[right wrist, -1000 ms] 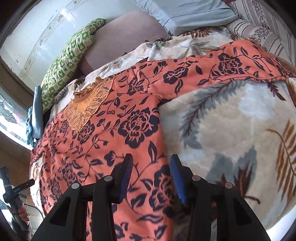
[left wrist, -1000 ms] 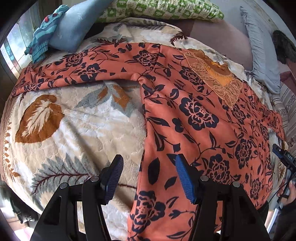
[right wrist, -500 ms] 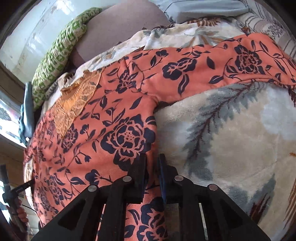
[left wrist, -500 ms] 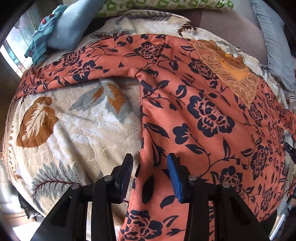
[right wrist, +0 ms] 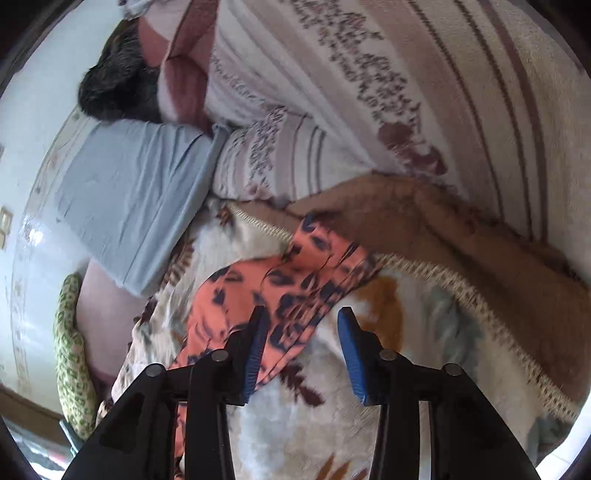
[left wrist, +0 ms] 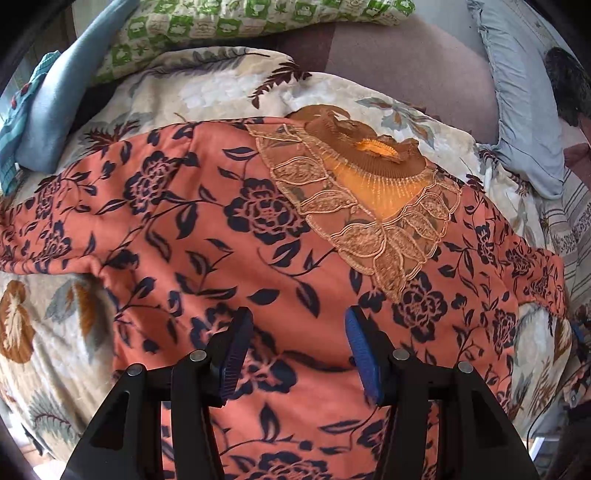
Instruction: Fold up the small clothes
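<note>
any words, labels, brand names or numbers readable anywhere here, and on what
None can be read.
Orange floral garment: flower and leaf print only, no label showing.
Green checked pillow: small white motifs, no legible letters.
Striped bedding: dark marks are blurred floral pattern, not text.

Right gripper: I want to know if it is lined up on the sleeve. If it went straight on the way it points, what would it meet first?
Probably the orange floral sleeve, near its edge; the right gripper stands open over sleeve and leaf-print blanket. Depth is unclear.
</note>
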`<state>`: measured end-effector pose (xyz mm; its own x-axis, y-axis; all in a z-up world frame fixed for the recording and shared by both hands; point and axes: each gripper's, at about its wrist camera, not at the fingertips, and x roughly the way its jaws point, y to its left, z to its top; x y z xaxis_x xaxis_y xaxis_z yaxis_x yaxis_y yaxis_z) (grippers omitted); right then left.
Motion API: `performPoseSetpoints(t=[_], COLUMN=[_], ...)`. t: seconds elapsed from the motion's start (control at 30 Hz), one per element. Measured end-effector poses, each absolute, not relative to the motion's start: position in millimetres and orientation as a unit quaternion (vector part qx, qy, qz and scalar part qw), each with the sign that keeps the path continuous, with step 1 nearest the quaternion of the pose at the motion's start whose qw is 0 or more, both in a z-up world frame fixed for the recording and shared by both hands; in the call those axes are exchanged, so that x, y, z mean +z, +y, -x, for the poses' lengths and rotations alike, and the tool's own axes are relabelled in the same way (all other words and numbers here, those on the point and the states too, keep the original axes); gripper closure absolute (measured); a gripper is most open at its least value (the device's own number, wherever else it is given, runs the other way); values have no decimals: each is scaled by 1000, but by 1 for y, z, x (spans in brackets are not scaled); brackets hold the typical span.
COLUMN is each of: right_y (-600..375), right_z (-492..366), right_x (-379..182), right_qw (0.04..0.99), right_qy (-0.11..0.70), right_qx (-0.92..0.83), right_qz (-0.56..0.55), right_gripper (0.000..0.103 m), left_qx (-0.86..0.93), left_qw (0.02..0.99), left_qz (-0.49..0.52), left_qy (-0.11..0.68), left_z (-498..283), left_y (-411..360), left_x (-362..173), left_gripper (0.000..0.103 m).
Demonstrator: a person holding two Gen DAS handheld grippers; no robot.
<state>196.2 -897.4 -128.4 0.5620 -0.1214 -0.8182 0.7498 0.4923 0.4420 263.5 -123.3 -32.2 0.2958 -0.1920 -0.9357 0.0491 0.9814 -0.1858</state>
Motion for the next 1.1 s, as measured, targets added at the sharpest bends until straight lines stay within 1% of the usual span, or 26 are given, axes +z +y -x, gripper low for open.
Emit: performPoseSetpoints(t=[0.07, 0.2, 0.23, 0.27, 0.37, 0.4, 0.47, 0.53, 0.6, 0.77, 0.93, 1.1], right_y=[-915, -927, -929, -931, -930, -928, -922, -915, -908, -853, -749, -613], right_z=[-202, -212, -217, -221, -229, -231, -235, -231, -225, -241, -286, -338], right_x=[-141, -164, -170, -178, -187, -185, -176, -160, -144, -94, -62, -61], right_qw=[760, 754, 753, 747, 748, 759, 777, 793, 806, 858, 890, 893], right_qy=[393, 391, 393, 399, 397, 394, 395, 378, 358, 336, 347, 370], right_qx=[-289, -277, -274, -272, -277, -277, -276, -285, -287, -224, -107, 22], right_qz=[-429, -449, -452, -458, -455, -440, -406, -384, -373, -319, -277, -257], right_gripper=[61, 61, 59, 54, 52, 63, 96, 96, 96, 96, 96, 96], left_qx=[-77, -85, -85, -85, -82, -75, -67, -64, -71, -95, -103, -101], left_qw=[797, 785, 783, 780, 774, 776, 791, 793, 793, 784, 787, 800], left_qz=[67, 66, 65, 64, 57, 46, 22, 4, 4, 62, 103, 108], left_qy=[596, 610, 613, 616, 626, 625, 608, 606, 605, 611, 599, 581], left_z=[-286, -324, -330, -335, -348, -350, -354, -354, -354, -350, -336, -320], left_y=[-146, -191, -202, -211, -236, -242, -252, -259, -260, -237, -202, -147], left_x=[-44, -69, -74, -80, -102, -108, -114, -118, -117, -108, -90, -65], left_gripper=[51, 51, 51, 51, 51, 49, 44, 41, 41, 41, 41, 41])
